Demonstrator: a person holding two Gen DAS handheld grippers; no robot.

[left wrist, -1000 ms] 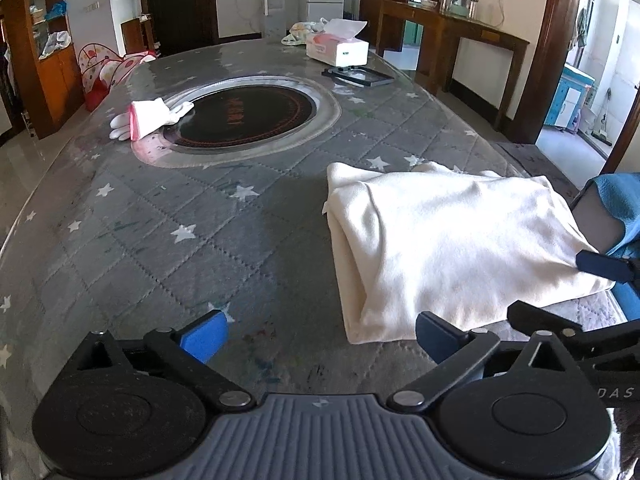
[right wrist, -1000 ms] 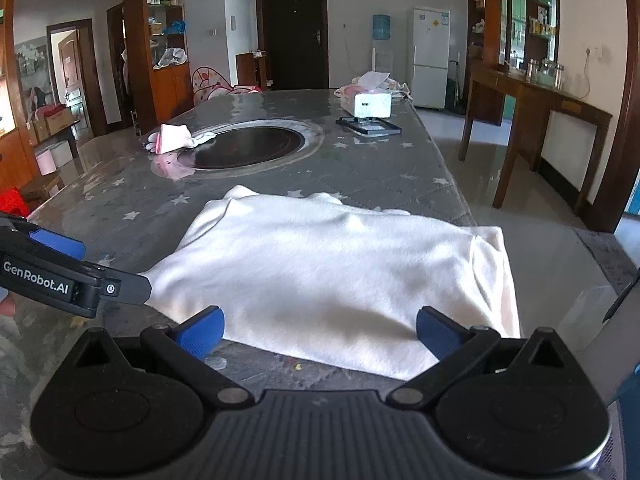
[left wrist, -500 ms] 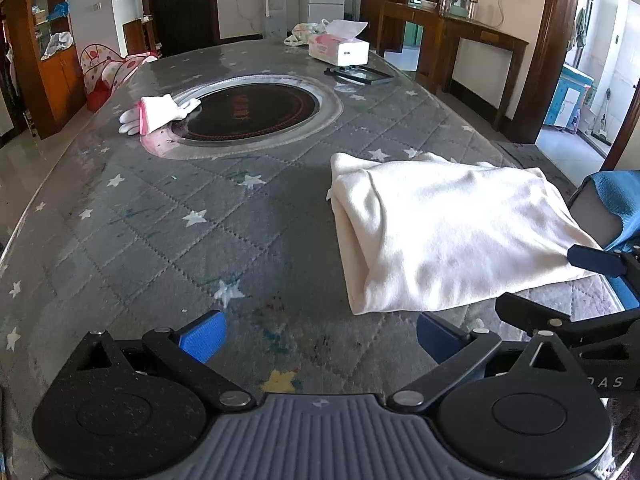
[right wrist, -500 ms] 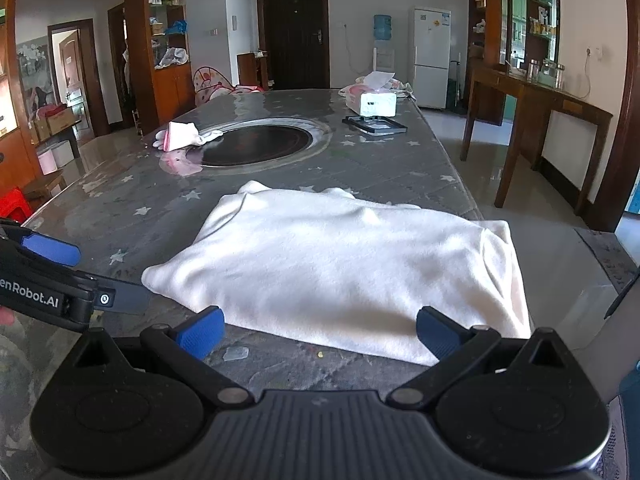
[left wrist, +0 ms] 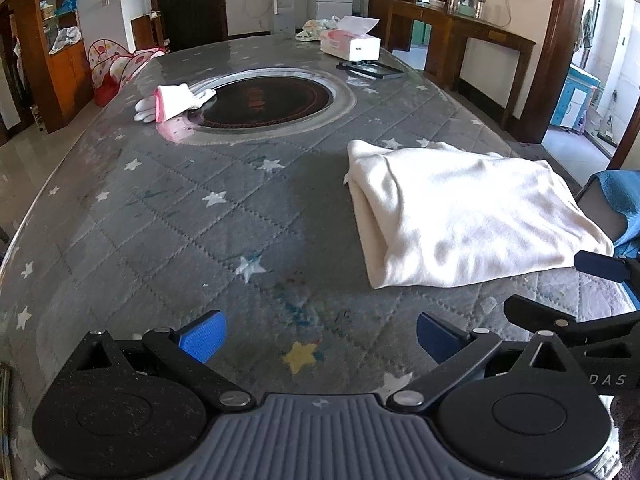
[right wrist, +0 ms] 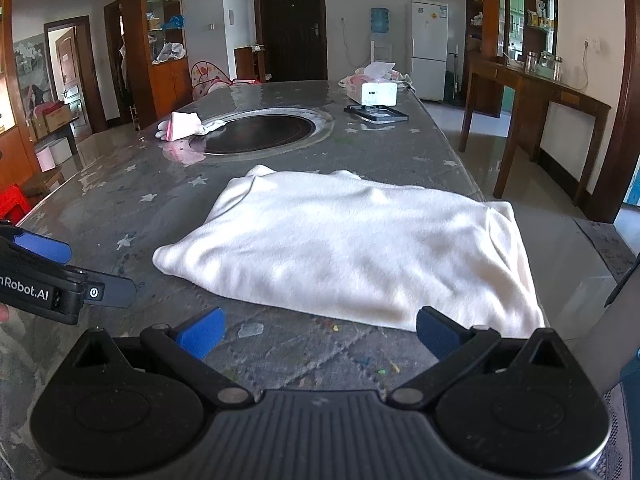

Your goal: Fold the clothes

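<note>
A folded cream-white garment (left wrist: 464,212) lies flat on the grey star-patterned table (left wrist: 168,216), toward its right edge; it also shows in the right wrist view (right wrist: 360,248). My left gripper (left wrist: 320,334) is open and empty, over the table's near part, left of the garment. My right gripper (right wrist: 318,332) is open and empty, just short of the garment's near edge. The right gripper shows at the right edge of the left wrist view (left wrist: 600,288). The left gripper shows at the left edge of the right wrist view (right wrist: 60,276).
A round dark hotplate (left wrist: 260,100) is set in the table's middle, with white and pink gloves (left wrist: 172,102) beside it. A tissue box (left wrist: 352,44) and a black tray (left wrist: 372,70) stand at the far end. A wooden side table (right wrist: 536,120) stands to the right.
Both grippers have drawn back toward the near edge of the table, away from the garment. The garment lies still and both stay open.
</note>
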